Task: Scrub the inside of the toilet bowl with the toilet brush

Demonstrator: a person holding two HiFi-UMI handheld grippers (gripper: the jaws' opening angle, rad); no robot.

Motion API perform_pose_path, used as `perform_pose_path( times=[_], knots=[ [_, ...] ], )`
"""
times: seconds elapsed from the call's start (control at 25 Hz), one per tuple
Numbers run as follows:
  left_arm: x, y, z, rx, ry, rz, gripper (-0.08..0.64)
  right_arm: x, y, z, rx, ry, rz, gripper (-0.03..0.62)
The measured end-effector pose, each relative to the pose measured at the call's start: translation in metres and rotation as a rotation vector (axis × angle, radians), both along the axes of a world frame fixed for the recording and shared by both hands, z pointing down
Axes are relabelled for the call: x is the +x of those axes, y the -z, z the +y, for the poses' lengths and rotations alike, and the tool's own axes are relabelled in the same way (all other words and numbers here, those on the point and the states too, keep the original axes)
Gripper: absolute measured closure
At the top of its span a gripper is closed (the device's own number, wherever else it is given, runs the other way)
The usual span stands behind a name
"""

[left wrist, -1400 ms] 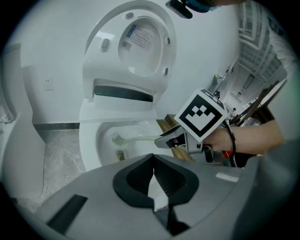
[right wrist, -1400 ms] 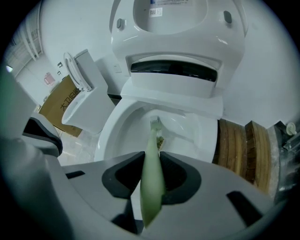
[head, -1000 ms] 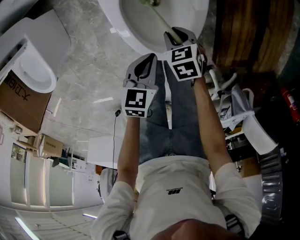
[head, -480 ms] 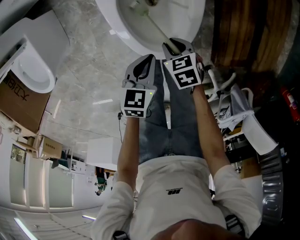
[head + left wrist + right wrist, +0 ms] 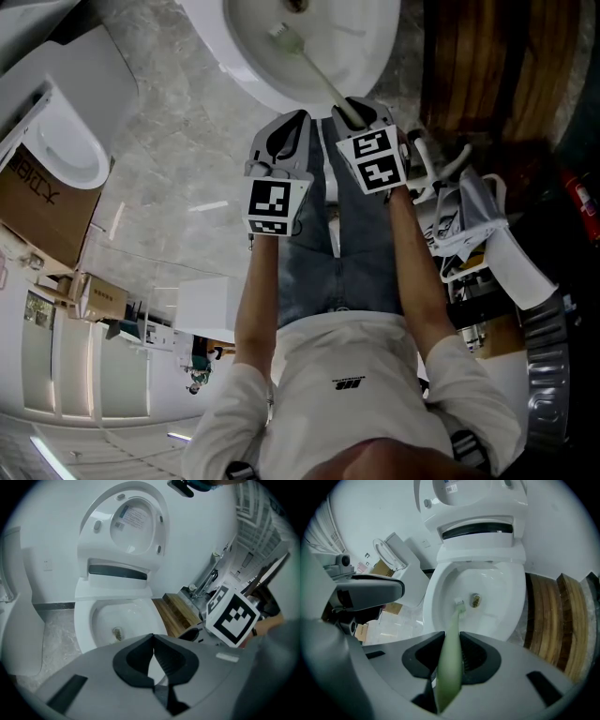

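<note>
Right tongs (image 5: 451, 644): clamped on my green brush (image 5: 456, 619), handle angled down so its head works inside the bowl (image 5: 501, 592), just left of the drain (image 5: 475, 600). Left tongs (image 5: 153, 645): closed, empty, parked short of the bowl, clear of my stroke.

The pale green plastic toilet brush (image 5: 456, 620) is clamped by its slim handle in the right tool (image 5: 452, 641). It slants down and away, small whitish head low inside, just left of the drain. The white ceramic toilet bowl (image 5: 506, 602) is oval, seat and lid raised at the far side.
</note>
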State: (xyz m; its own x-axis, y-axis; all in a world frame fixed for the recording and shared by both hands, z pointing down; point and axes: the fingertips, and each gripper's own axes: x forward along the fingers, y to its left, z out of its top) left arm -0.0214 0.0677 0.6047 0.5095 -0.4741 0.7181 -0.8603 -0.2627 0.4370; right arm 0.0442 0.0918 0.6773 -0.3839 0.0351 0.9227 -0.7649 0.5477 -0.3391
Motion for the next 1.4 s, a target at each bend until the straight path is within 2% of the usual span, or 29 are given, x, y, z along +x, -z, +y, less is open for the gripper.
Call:
perform_pose_path(
  times=[0.52, 1.4],
  knots=[
    [0.011, 0.0, -0.003, 0.0, -0.019, -0.003, 0.551, 0.029, -0.004, 0.016, -0.031, -0.062, 0.036, 0.5],
    [0.0, -0.017, -0.014, -0.022, -0.044, -0.005, 0.551, 0.021, -0.061, -0.025, -0.047, -0.129, 0.107, 0.5]
  ],
)
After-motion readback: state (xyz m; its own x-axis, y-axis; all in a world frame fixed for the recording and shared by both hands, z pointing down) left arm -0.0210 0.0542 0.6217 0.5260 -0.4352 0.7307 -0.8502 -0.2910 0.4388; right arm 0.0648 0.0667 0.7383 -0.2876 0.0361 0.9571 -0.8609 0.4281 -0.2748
